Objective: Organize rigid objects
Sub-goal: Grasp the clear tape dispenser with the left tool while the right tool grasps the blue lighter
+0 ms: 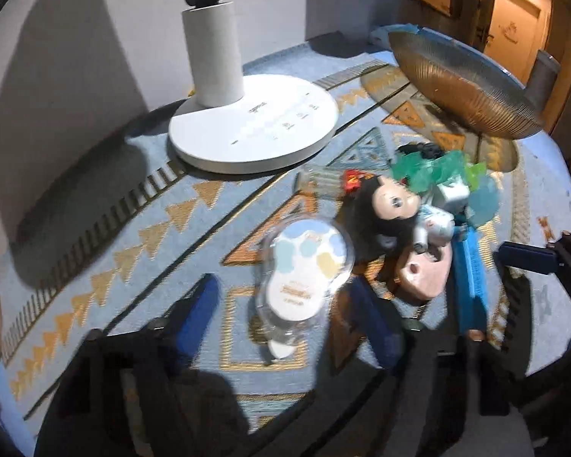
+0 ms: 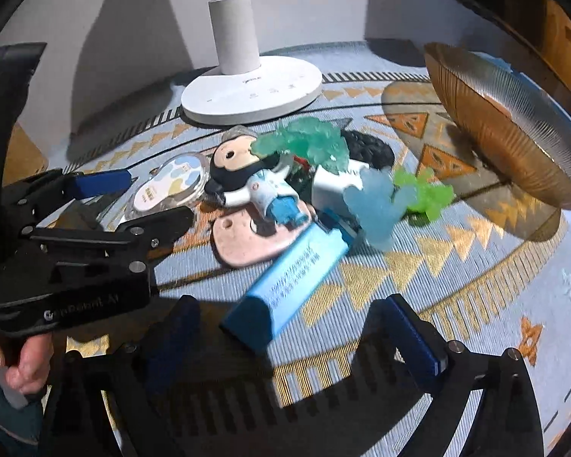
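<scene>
Left gripper [image 1: 285,297] astride clear blister pack [image 1: 304,266], pads not visibly pressing; right gripper [image 2: 297,327] wide open, empty, over blue box [image 2: 285,278]. Risk: slick pack squirting sideways into figurine [image 1: 392,205].

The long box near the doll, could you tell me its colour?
Blue box, clearest in the right wrist view.

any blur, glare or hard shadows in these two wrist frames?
Left wrist: motion blur smears the clear plastic case between the left gripper fingers; the lamp base throws a hard shadow. Right wrist: translucent green toy soft, blue box print smeared, right gripper fingers silhouetted; both views bend the table edge.
</scene>
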Motion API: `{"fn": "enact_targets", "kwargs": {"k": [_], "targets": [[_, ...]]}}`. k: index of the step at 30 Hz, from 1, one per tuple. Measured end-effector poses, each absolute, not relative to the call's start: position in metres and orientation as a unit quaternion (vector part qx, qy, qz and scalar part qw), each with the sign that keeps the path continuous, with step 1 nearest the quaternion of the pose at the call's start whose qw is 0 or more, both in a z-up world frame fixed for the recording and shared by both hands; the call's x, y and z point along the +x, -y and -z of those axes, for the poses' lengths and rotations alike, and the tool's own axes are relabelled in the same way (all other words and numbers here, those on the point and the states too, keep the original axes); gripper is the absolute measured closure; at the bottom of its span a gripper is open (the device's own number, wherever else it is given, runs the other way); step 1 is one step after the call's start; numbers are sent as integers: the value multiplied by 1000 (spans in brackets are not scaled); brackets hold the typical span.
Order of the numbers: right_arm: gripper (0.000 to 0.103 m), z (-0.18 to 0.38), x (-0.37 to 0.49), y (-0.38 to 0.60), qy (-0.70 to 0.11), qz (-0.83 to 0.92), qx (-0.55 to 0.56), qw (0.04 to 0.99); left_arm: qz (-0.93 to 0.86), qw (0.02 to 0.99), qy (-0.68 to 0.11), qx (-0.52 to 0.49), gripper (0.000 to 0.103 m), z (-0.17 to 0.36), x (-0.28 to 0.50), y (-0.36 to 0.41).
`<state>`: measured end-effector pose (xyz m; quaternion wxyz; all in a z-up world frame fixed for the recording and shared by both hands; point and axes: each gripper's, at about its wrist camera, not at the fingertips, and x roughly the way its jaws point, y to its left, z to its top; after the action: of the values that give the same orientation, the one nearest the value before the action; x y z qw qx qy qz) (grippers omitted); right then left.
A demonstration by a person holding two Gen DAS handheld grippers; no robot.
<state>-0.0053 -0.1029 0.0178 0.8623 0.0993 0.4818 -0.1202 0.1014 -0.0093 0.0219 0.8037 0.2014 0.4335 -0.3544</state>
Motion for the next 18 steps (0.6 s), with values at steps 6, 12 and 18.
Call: {"fn": "enact_targets", "kwargs": {"k": [6,12,18], "targets": [[44,-19,-4,114,-467,121,83,872,357,806,-421,215,69,-25,86,14],[74,-22,-16,122,-476,46,63,876,334,817,-431,189,69,-27,77,5],[78,-21,-44,161,-484,-97,76,866,281,831,-462,132,70,-26,55,-6]]}}
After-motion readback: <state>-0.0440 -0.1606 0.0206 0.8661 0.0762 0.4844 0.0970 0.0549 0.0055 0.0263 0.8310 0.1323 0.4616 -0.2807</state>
